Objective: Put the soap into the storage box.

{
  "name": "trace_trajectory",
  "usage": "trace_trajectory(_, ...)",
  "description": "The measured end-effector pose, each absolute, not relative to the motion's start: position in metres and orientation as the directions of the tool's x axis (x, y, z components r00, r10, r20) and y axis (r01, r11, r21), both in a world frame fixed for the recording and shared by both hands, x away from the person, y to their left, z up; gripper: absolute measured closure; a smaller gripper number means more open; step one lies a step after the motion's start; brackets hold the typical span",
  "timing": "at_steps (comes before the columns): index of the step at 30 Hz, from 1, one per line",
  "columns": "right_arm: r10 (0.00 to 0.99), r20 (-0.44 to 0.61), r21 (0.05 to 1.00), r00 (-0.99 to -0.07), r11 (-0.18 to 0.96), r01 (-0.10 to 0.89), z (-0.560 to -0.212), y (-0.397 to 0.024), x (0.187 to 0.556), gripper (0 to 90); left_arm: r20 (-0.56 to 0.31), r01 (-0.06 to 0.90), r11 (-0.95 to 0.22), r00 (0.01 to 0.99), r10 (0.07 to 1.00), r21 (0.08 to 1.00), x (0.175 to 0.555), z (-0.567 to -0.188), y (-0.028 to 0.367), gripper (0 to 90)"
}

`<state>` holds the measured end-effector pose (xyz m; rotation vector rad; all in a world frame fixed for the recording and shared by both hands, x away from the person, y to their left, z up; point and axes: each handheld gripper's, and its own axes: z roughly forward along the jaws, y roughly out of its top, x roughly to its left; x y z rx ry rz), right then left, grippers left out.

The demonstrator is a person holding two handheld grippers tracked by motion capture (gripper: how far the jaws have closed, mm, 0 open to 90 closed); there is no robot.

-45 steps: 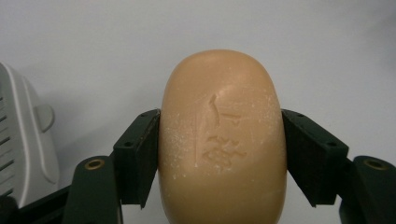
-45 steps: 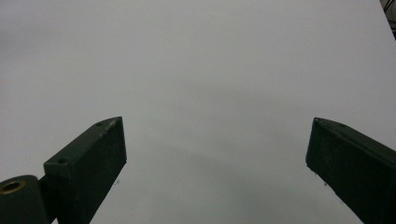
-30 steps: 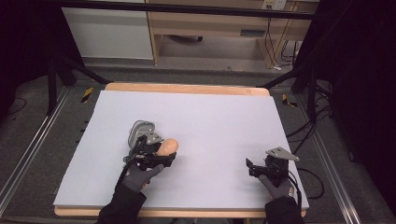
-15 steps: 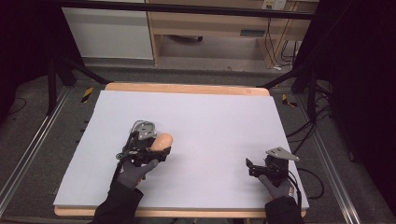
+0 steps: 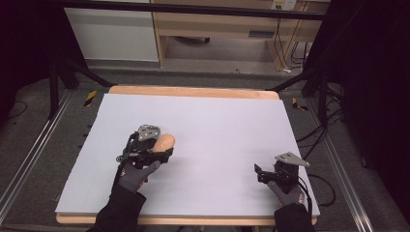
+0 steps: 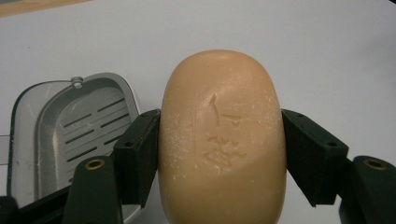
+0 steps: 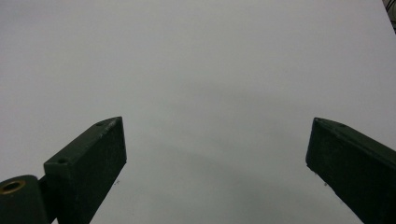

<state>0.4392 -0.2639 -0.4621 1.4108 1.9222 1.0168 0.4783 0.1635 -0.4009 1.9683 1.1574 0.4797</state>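
White sheeting covers the table (image 5: 217, 125). Nearest, the left gripper (image 6: 219, 140) clenches a tan oval soap bar (image 6: 222, 135) across its long sides; stiff, probably slick, so grip its waist. Just beside lies a grey slotted soap dish (image 6: 70, 126). Farther right, the right gripper (image 7: 215, 154) gapes empty.

Jaws wide apart over white table (image 7: 201, 70)

Hidden and cut off

In the left gripper view the soap bar (image 6: 222, 140) runs off the bottom edge, and the grey soap dish (image 6: 70, 130) is cut by the left edge.
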Motion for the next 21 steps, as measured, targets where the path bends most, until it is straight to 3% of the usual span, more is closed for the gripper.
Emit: trace_trajectory(21, 0.953, 0.007, 0.824, -0.304, 0.167, 0.541, -0.462, -0.264, 0.44, 5.3, -0.059, 0.571, -0.249, 0.466, 0.883, 0.782, 0.497, -0.395, 0.178, 32.0)
